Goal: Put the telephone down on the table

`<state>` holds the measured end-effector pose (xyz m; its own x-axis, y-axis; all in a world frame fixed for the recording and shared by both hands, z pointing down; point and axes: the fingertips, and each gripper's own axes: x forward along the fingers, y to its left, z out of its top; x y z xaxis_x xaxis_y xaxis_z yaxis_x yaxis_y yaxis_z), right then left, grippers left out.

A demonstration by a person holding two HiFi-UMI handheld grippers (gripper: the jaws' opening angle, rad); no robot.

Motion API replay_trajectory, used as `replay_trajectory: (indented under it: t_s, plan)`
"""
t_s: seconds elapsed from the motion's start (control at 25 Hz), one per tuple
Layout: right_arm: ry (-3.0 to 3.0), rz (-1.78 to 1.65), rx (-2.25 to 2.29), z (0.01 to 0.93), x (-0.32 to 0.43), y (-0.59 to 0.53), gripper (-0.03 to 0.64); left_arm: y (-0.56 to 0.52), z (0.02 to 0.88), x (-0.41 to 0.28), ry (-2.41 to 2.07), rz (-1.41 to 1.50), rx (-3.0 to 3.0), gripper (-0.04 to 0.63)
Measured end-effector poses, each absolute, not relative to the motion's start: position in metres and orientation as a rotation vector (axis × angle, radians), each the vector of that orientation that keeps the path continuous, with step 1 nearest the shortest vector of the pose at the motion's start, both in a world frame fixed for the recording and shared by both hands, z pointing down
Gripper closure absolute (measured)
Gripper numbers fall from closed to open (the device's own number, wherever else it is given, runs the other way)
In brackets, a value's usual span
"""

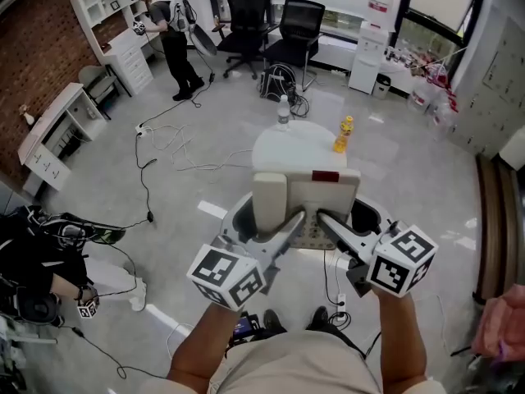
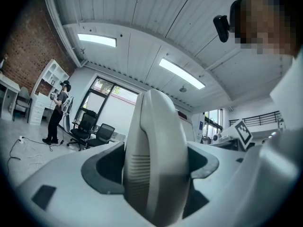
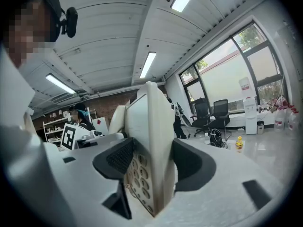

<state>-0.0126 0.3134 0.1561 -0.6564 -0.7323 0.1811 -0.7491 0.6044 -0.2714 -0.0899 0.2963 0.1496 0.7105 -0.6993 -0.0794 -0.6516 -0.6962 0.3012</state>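
Bright daylight from windows [image 3: 222, 74] plus ceiling strips [image 2: 182, 74]; fisheye-warped edges

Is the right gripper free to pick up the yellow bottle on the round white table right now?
Probably not: the right gripper is shut on the beige desk telephone, leaving no free jaws for the yellow bottle.

The telephone [image 1: 328, 194] is cream with a small red patch on top, and its handset [image 1: 269, 202] is the same cream. The left gripper [image 1: 293, 220] and right gripper [image 1: 326, 220] are pale grey, each with black-and-white square markers. The table [image 1: 283, 150] is white and the bottle [image 1: 342, 135] yellow.
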Motion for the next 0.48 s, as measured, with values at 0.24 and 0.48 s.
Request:
replay_trajectory:
  t_s: [0.24,0.48]
  plan:
    - [-2.752,0.505,1.309,0.151,-0.026,0.314,0.365,0.296,0.145,-0.103,-1.035,-0.290,2.687,0.225]
    - [-2.749,0.508,1.291,0.148,-0.025,0.303,0.367,0.285,0.143,-0.102,-1.041,-0.292,2.674,0.226]
